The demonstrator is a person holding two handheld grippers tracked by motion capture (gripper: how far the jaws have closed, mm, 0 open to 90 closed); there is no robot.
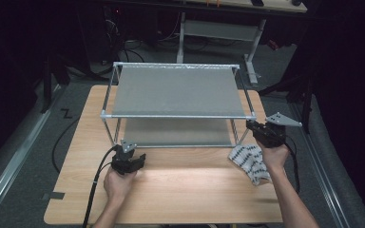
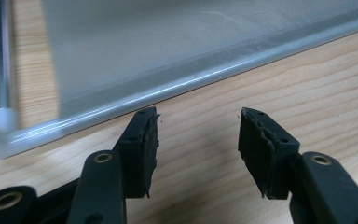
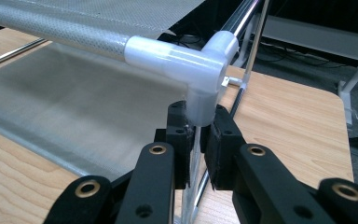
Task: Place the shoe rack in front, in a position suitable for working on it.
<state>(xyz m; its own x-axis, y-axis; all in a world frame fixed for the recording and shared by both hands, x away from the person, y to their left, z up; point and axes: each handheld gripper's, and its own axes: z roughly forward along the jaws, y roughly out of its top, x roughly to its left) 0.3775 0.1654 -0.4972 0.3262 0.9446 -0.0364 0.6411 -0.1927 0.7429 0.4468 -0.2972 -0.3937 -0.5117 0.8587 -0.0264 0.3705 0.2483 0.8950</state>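
The wooden bench [image 1: 180, 190] carries a two-level metal rack [image 1: 178, 90] and a patterned cloth [image 1: 249, 161] near its right edge.

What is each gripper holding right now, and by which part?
The right gripper is shut on the rack, clamping its front right post just under the white corner joint. The left gripper is open and holds nothing.

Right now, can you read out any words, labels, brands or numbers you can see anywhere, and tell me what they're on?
None can be read.
The rack, its white corner connector, the patterned cloth, the wooden table and both grippers, left and right, carry no legible text or labels.
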